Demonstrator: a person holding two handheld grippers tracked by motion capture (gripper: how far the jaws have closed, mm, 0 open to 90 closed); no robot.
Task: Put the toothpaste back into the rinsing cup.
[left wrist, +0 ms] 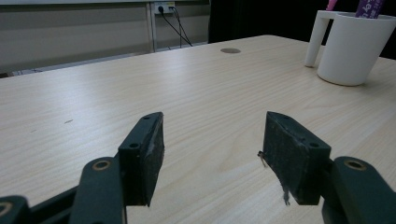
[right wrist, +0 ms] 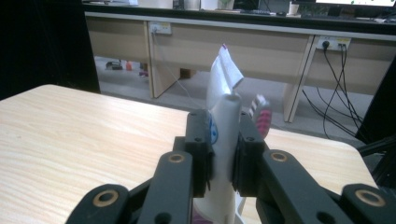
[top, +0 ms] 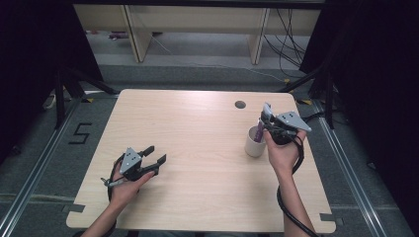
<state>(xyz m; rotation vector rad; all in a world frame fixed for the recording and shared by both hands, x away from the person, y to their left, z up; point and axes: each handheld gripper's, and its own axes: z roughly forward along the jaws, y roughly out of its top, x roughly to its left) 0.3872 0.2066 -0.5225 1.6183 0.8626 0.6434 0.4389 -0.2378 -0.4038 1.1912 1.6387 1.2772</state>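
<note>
My right gripper [right wrist: 223,154] is clenched on a white tube [right wrist: 223,121]. The two black jaws press against its sides, and its flat crimped end stands upright above them. In the high view this gripper [top: 271,126] is held over the white cup [top: 255,143], which stands on the table [top: 197,148] near its right edge, closer to the far right corner than to the near one. The tube's lower part [top: 260,129], purple there, reaches down into the cup's mouth. A pink and white item [right wrist: 261,116] is visible just beside the tube, behind the right-hand jaw; I cannot tell what it is.

My left gripper [top: 150,160] is released. Its jaws stand well apart with nothing between them, low over the bare tabletop near the near left corner. Its view looks across the wood toward the cup [left wrist: 352,46], which is well apart from it. A round cable hole [top: 240,104] sits near the far edge of the table.
</note>
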